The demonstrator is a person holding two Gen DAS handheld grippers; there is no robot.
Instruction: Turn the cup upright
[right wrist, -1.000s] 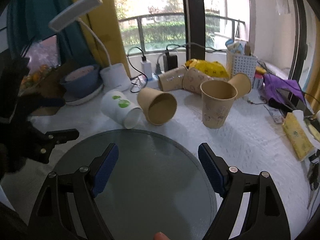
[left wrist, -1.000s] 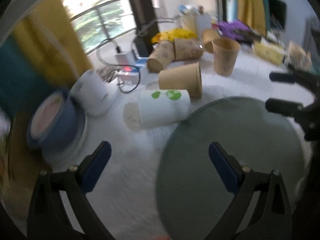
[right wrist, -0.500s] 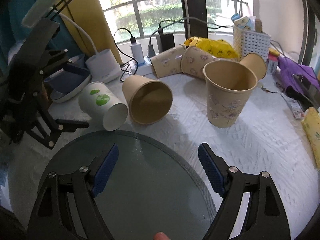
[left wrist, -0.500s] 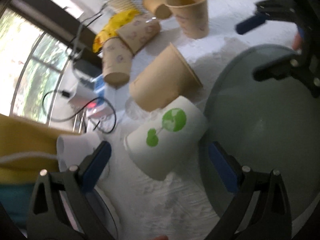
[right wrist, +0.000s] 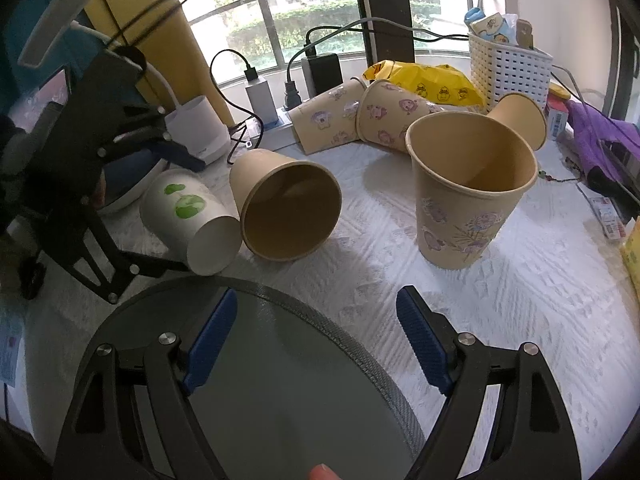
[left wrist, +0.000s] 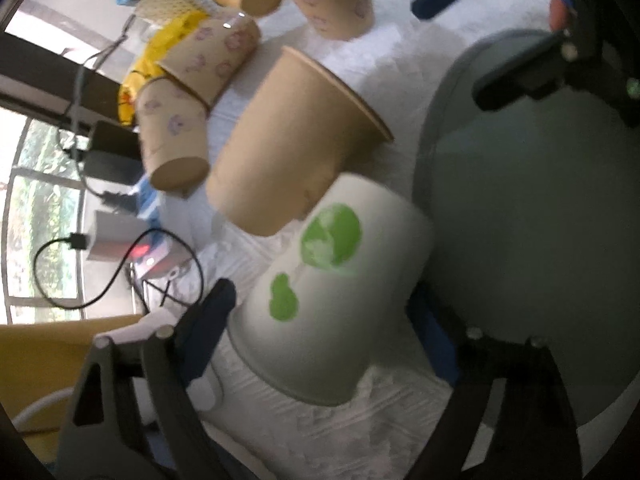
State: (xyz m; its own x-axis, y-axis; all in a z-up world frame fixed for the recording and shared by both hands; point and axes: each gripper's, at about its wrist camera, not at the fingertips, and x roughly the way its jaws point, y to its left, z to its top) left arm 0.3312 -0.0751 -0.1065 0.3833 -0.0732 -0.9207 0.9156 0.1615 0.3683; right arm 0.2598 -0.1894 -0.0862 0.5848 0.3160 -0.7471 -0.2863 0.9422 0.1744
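We are bracketing the white cup point(left wrist: 320, 300) with the left gripper point(left wrist: 320, 312): fingers spread, one on each side, not visibly clamping. Cup is lying on its side beside the brown cup point(right wrist: 286, 208). Grasp and flip are remaining. Right gripper point(right wrist: 316, 340) is hovering spread, empty, over the glass disc point(right wrist: 280, 380).

Left claw point(left wrist: 320, 320) pads' contact with blurred white cup point(left wrist: 328, 304) hidden behind it
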